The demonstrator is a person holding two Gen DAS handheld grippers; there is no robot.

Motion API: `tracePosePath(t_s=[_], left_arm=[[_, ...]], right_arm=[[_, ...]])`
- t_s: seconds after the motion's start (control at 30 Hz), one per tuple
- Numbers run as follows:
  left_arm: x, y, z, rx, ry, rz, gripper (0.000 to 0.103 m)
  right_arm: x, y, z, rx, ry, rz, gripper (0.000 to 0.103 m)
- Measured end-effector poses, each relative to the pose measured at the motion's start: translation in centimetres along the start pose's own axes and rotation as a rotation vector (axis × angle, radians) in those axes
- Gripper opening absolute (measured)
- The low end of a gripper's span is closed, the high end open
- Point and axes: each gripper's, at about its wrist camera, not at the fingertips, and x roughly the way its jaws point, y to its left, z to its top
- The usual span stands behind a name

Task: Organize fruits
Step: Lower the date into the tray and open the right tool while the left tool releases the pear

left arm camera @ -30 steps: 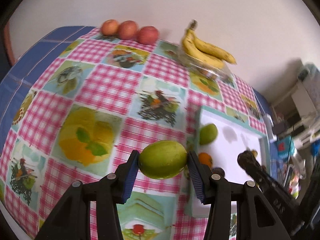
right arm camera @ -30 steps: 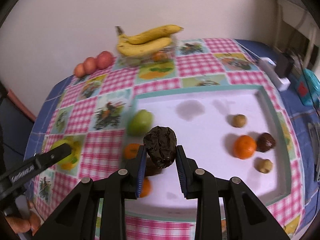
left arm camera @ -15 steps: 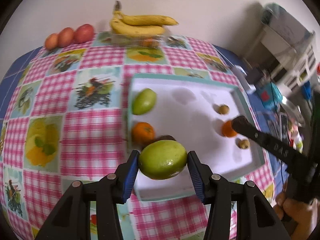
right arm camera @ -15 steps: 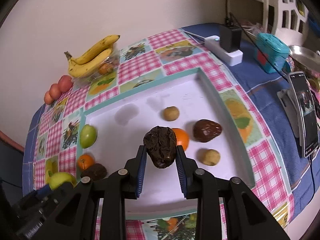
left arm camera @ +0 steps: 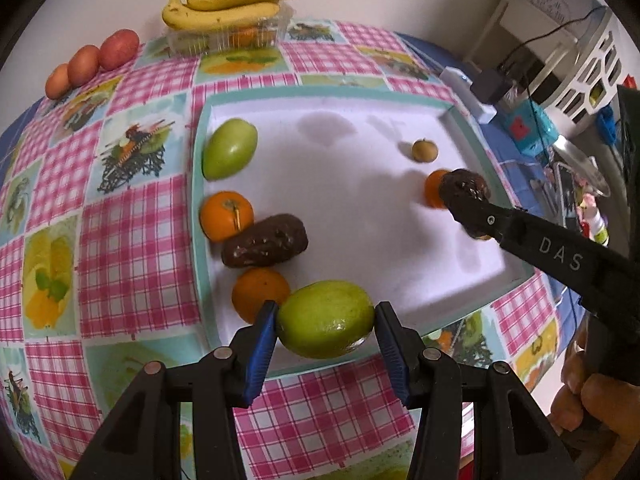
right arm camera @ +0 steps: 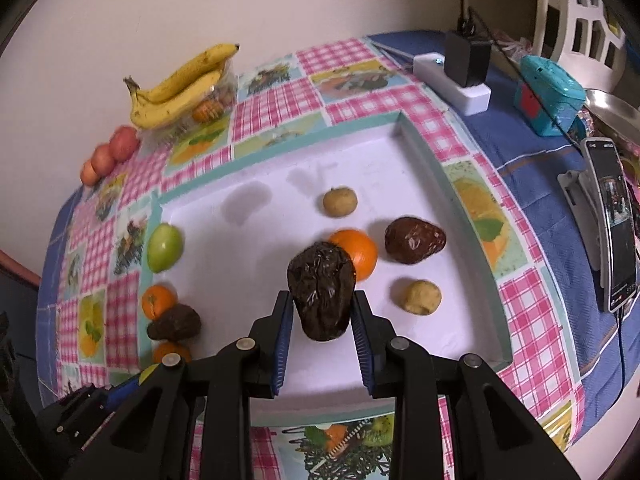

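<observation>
Left gripper (left arm camera: pixel 326 330) clamps a green fruit (left arm camera: pixel 326 324) above the tray's (left arm camera: pixel 400 96) near edge, partly hiding an orange (left arm camera: pixel 258 294). Right gripper (right arm camera: pixel 322 320) grips a dark wrinkled fruit (right arm camera: pixel 322 290), covering another orange (right arm camera: pixel 358 252).

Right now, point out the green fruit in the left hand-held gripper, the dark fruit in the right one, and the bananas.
green fruit (left arm camera: pixel 326 320), left wrist view, front skin
dark fruit (right arm camera: pixel 322 290), right wrist view, wrinkled middle
bananas (left arm camera: pixel 228 10), left wrist view, lower banana
</observation>
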Motion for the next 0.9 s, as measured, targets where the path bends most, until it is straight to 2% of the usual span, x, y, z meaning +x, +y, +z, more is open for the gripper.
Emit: tracePosePath(t_s=[0.17, 0.5, 0.63, 0.73, 0.9], left_arm=[[0.3, 0.3, 0.0, -0.007, 0.007, 0.012, 0.052], [0.2, 0.9, 0.2, -0.001, 0.003, 0.024, 0.052], [0.0, 1.1, 0.2, -0.005, -0.001, 0.003, 0.053], [-0.1, 1.4, 0.2, -0.027, 0.003, -0.033, 0.060], [-1.2, 2.4, 0.0, -0.075, -0.016, -0.065, 0.060]], right_arm=[[1.8, -0.7, -0.7, 0.015, 0.064, -0.023, 0.031], [2.7, -1.2, -1.0, 0.036, 0.088, -0.033, 0.031], [2.8, -0.7, -0.9, 0.030, 0.090, -0.034, 0.031], [2.9, -0.4, -0.9, 0.013, 0.089, -0.045, 0.031], [2.4, -0.1, -1.3, -0.002, 0.083, -0.050, 0.034]])
